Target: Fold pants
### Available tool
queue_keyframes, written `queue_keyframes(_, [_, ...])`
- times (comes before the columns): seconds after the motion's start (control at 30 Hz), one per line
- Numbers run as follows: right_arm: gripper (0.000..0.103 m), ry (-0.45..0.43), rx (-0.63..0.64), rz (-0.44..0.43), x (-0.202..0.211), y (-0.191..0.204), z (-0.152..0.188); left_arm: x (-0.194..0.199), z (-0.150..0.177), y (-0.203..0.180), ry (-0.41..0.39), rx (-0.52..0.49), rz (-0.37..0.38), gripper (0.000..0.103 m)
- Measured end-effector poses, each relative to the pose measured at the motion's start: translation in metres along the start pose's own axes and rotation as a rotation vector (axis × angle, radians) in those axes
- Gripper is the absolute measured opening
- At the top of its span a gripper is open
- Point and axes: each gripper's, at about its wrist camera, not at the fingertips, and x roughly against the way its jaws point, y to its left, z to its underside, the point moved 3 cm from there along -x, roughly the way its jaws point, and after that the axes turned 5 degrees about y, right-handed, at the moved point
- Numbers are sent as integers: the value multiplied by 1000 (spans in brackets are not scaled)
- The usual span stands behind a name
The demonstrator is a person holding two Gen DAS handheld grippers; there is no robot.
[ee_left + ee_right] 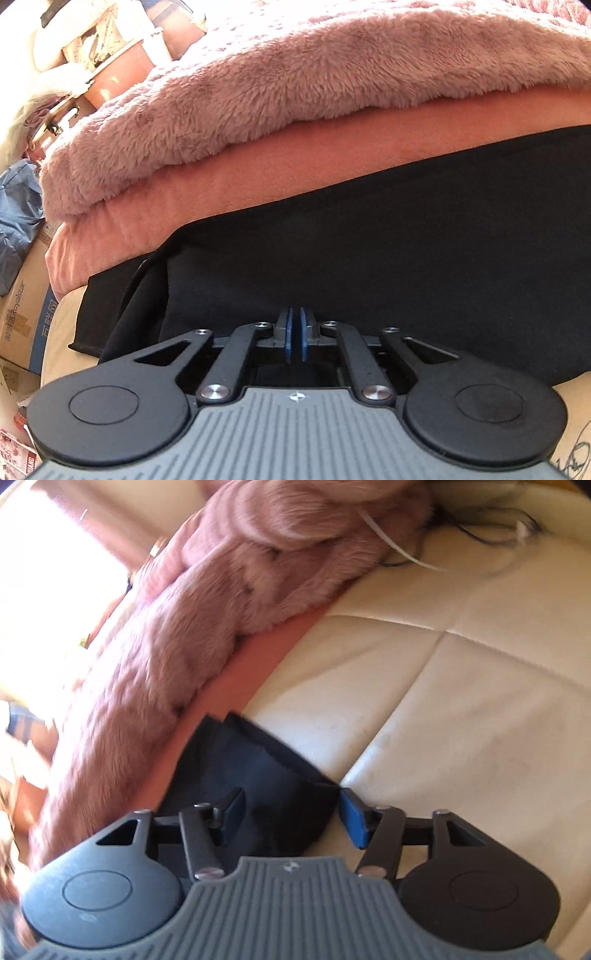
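Blk pants on cream sofa, pink blanket

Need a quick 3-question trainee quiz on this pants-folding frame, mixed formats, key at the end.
1. True or false: the left gripper has its blue pads spread wide apart.
2. The right gripper is: A) open, jaws on either side of the black fabric pants; B) shut on the fluffy pink blanket; C) out of view.
3. Fill in: in the right wrist view, the pants end lies partly on a cream leather ____.

Key: 1 false, pads nearly together; 2 A; 3 cushion.
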Motion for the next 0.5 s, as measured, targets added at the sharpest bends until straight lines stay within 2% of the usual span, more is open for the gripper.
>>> queue_keyframes(0.1, [4, -16, -16, 8, 4, -4, 1, 2, 0, -3, 13, -10, 9, 0])
queue_keyframes(0.23, [2, -33, 40, 80, 19, -11, 3, 12, 8, -15, 15, -55, 44, 0])
queue_keyframes(0.43, [3, -31, 81, 192, 60, -53, 3, 35, 21, -43, -2, -114, 123, 0])
queue_keyframes(0.5, [8, -24, 95, 205, 67, -62, -1, 40, 21, -42, -23, -84, 135, 8])
